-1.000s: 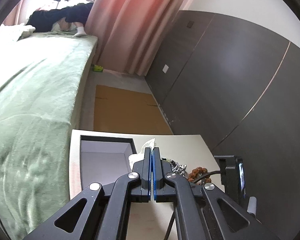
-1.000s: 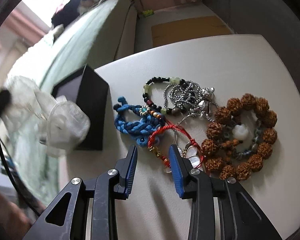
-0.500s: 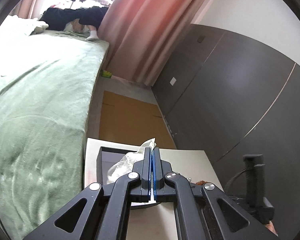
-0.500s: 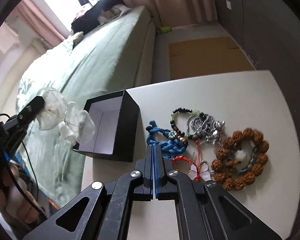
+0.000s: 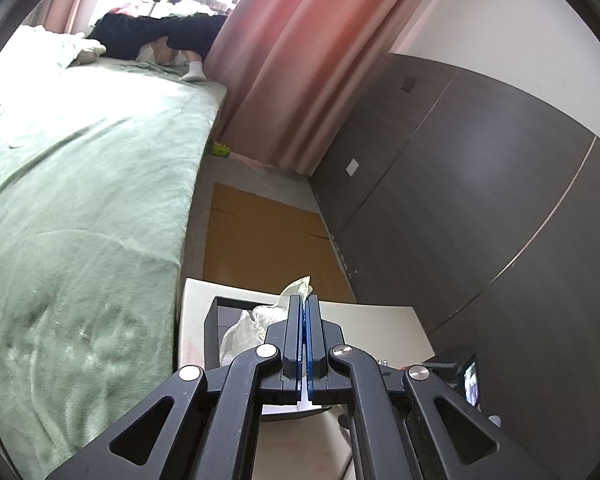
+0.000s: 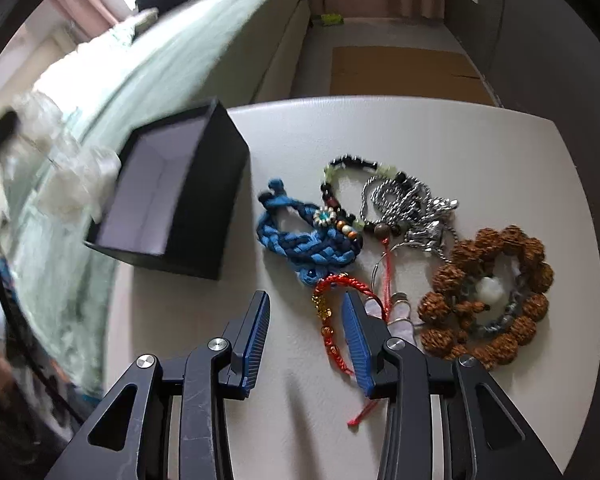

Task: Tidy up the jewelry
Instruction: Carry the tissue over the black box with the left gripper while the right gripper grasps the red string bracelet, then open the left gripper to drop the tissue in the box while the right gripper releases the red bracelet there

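Observation:
A pile of jewelry lies on the white table (image 6: 440, 132): a blue braided bracelet (image 6: 308, 240), a red cord bracelet (image 6: 332, 312), a dark beaded bracelet (image 6: 352, 196), a silver chain (image 6: 412, 208) and a brown seed-bead bracelet (image 6: 488, 292). An open black box (image 6: 172, 200) stands to their left, also in the left wrist view (image 5: 216, 328). My right gripper (image 6: 306, 312) is open just above the table, its right finger by the red cord. My left gripper (image 5: 304, 308) is shut on a sheer white pouch (image 5: 248, 328), held above the box.
A green bed (image 5: 80, 200) runs along the table's left side. Brown cardboard (image 5: 260, 236) lies on the floor beyond the table. A dark panelled wall (image 5: 480, 200) stands on the right. The right gripper's camera unit (image 5: 464, 376) shows at the left wrist view's lower right.
My right gripper, shut half a second ago, has opened and dropped close to the red cord bracelet. My left gripper has risen with the pouch, staying over the box.

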Demonstrator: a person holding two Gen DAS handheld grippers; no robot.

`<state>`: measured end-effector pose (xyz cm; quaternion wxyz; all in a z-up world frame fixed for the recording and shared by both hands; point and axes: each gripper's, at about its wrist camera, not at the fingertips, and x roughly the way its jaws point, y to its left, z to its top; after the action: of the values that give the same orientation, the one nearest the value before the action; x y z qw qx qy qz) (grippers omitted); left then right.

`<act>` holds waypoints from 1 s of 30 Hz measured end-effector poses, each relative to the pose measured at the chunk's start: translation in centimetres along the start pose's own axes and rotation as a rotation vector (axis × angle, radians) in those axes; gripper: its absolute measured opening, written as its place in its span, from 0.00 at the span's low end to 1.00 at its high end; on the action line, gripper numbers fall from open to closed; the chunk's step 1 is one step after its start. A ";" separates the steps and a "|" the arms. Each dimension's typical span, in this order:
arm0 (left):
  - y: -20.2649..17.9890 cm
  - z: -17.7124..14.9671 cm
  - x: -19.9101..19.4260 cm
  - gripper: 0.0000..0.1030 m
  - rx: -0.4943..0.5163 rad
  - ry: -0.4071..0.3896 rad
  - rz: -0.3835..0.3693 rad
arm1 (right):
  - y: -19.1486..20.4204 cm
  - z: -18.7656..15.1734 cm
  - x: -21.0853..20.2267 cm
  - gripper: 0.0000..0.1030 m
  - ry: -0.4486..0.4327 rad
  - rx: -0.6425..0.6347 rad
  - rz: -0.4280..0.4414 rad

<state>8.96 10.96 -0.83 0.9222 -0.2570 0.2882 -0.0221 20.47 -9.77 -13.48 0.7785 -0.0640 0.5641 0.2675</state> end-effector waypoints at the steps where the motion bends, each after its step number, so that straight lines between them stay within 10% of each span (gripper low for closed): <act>1: 0.1 0.0 -0.1 0.00 -0.002 -0.001 0.000 | 0.4 0.0 0.7 0.36 0.012 -0.014 -0.024; 4: 0.2 0.1 -0.1 0.00 -0.008 -0.002 -0.006 | 1.1 -0.1 0.8 0.09 0.007 -0.048 -0.056; 15: 0.7 0.4 2.0 0.08 -0.086 0.060 -0.031 | 2.0 1.0 -6.6 0.09 -0.178 -0.005 0.181; 20: 2.4 0.7 1.7 0.57 -0.179 0.047 -0.036 | 2.6 2.8 -8.2 0.09 -0.232 0.005 0.220; 30: 4.8 1.7 -0.7 0.60 -0.237 -0.018 0.005 | 4.8 5.9 -8.8 0.09 -0.295 0.006 0.319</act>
<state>8.80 16.01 -1.64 0.8879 -0.3638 0.2810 0.0166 21.19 -6.34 -2.36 0.8007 0.0684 0.4476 0.3923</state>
